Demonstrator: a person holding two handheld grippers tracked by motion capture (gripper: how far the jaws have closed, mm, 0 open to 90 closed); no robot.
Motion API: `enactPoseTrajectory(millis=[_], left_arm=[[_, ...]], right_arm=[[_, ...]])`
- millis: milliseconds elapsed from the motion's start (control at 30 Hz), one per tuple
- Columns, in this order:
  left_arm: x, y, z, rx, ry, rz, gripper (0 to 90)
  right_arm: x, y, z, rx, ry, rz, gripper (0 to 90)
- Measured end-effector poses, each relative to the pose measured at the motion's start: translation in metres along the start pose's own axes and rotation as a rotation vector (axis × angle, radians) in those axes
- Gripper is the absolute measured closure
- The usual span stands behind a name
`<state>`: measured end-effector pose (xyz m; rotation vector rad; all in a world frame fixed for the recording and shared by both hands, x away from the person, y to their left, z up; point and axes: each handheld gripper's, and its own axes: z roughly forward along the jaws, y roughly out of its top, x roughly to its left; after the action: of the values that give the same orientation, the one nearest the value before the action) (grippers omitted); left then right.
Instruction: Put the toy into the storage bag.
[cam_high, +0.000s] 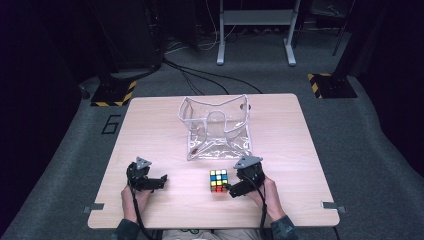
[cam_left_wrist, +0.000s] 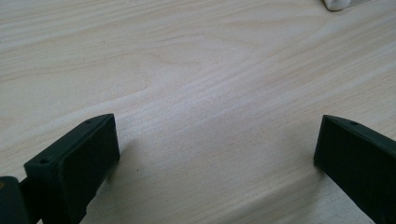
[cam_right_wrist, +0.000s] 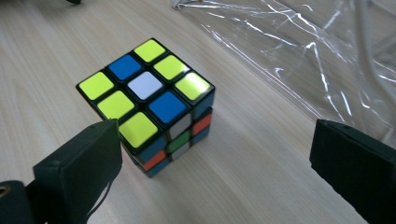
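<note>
Resting on the pale wooden table (cam_high: 150, 125): a puzzle cube (cam_high: 218, 180); dim grey-carpeted room.

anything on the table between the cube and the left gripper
No, just bare wood tabletop lies between the cube and the left gripper in the high view.

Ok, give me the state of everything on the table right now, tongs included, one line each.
Puzzle cube: scrambled, resting flat on the table, not gripped.
Clear plastic bag: standing open at the top, nothing visible inside.
Left tongs: open, nothing between the jaws, low over bare wood.
Right tongs: open, beside the cube, left jaw close to its corner.
</note>
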<state>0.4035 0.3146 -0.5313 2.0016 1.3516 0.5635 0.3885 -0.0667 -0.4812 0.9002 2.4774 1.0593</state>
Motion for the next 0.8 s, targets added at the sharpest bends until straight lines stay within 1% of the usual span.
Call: enactPoseTrajectory(millis=[33,67,133,267,300,333,400,433,500,533,600,667,700,733,767,800], left_arm=[[0.0,0.0,0.0,0.0,0.0,0.0,0.0],[0.0,0.0,0.0,0.0,-0.001,0.0,0.0],[0.0,0.0,0.0,-0.002,0.0,0.002,0.0],[0.0,0.0,0.0,0.003,0.002,-0.004,0.0],[0.0,0.0,0.0,0.004,0.002,-0.004,0.0],[0.0,0.0,0.0,0.003,0.002,-0.005,0.0],[0.0,0.0,0.0,0.003,0.002,-0.005,0.0],[0.0,0.0,0.0,0.003,0.003,-0.006,0.0],[0.0,0.0,0.0,0.0,0.011,-0.008,0.0],[0.0,0.001,0.001,-0.002,0.009,-0.01,0.0],[0.0,0.001,0.001,-0.003,0.012,-0.013,0.0],[0.0,0.001,0.001,-0.003,0.012,-0.014,0.0],[0.0,0.001,0.001,-0.003,0.014,-0.015,0.0],[0.0,0.001,0.001,-0.003,0.012,-0.015,0.0],[0.0,0.001,0.001,-0.003,0.013,-0.015,0.0],[0.0,0.001,0.001,-0.003,0.012,-0.015,0.0]], right_arm=[[0.002,0.001,0.002,0.002,0.007,0.002,1.2],[0.002,0.002,0.004,0.001,0.014,-0.017,0.9],[0.006,0.004,0.008,0.009,0.023,-0.025,0.4],[0.006,0.008,0.016,0.019,0.081,-0.049,0.0],[0.007,0.009,0.018,0.031,0.095,-0.032,0.0],[0.005,0.01,0.02,0.022,0.109,-0.051,0.0],[0.005,0.011,0.024,0.026,0.133,-0.051,0.0],[0.004,0.012,0.026,0.025,0.146,-0.066,0.0],[0.003,0.014,0.03,0.028,0.168,-0.075,0.0],[0.004,0.014,0.032,0.033,0.173,-0.071,0.0],[0.005,0.015,0.035,0.033,0.18,-0.087,0.0],[0.008,0.015,0.039,0.049,0.183,-0.099,0.0],[0.01,0.015,0.04,0.062,0.19,-0.094,0.0],[0.01,0.015,0.042,0.059,0.19,-0.099,0.0],[0.01,0.015,0.044,0.068,0.19,-0.109,0.0],[0.011,0.015,0.044,0.068,0.194,-0.105,0.0]])
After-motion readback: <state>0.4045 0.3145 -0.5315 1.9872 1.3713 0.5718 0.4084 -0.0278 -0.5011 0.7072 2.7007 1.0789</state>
